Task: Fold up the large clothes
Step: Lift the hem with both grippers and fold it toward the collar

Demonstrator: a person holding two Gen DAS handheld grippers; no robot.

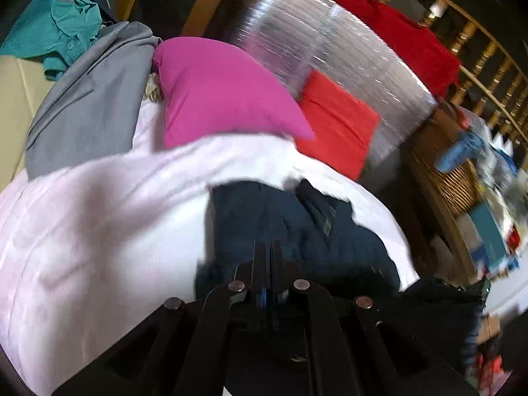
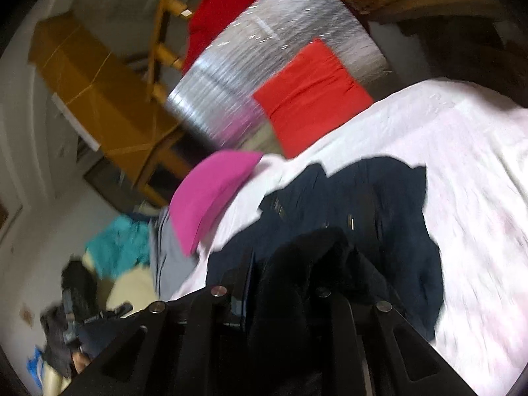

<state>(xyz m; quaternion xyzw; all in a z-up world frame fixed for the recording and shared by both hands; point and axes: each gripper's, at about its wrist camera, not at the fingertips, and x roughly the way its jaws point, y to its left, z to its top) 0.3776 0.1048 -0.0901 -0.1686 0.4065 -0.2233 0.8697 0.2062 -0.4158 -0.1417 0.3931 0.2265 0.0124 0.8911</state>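
Nearest us in the left wrist view, our left gripper (image 1: 268,254) has its two black fingers pressed together, with no cloth visibly caught between them, its tips over the crumpled dark navy garment (image 1: 297,231). In the right wrist view, our right gripper (image 2: 297,264) is pinching a bunched fold of that same dark garment (image 2: 379,204), which drapes over its fingers. The garment lies rumpled on the pale pink bedsheet (image 1: 99,231). Beyond it we see a magenta pillow (image 1: 224,92), a folded red-orange cloth (image 1: 336,125), a grey garment (image 1: 92,99) and a silver quilted foil sheet (image 1: 303,39). Farthest back, a red garment (image 1: 406,36) hangs on the wooden railing (image 1: 478,49).
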